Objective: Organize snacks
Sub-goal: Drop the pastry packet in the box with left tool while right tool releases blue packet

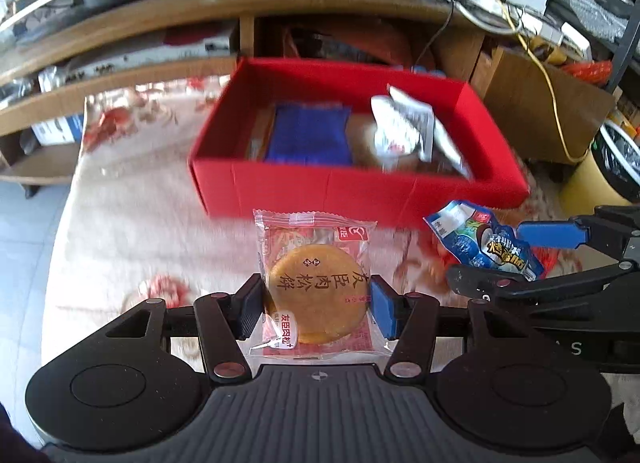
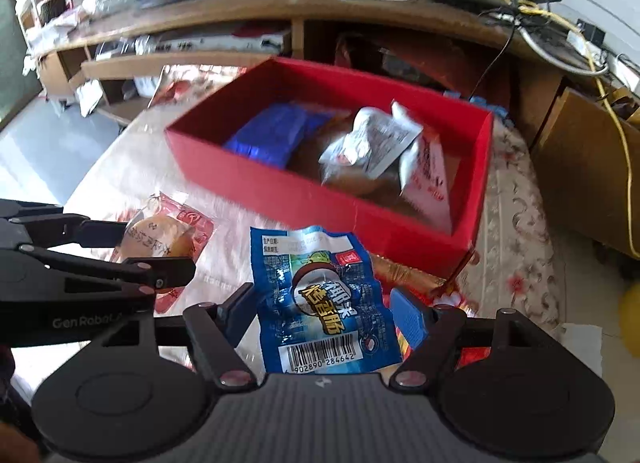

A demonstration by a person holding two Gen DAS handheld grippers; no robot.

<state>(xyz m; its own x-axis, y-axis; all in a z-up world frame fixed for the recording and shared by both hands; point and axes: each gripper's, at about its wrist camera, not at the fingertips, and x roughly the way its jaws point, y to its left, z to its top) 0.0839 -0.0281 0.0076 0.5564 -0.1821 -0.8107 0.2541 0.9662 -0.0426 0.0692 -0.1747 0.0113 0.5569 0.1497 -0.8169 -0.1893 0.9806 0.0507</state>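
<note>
Snacks held, one per gripper: left gripper (image 1: 316, 305) clamps a round pastry packet (image 1: 314, 287); right gripper (image 2: 326, 313) pinches a blue sausage packet (image 2: 322, 299). Both sit just short of the red box (image 1: 360, 187), which holds a blue packet (image 1: 308, 135) and silver packets (image 2: 370, 143), on a floral cloth (image 1: 132, 223).

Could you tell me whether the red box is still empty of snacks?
No, the red box already holds a blue packet and a silver-white packet lying inside it.

One red box (image 1: 360, 187), five snack packets (image 1: 316, 283)
</note>
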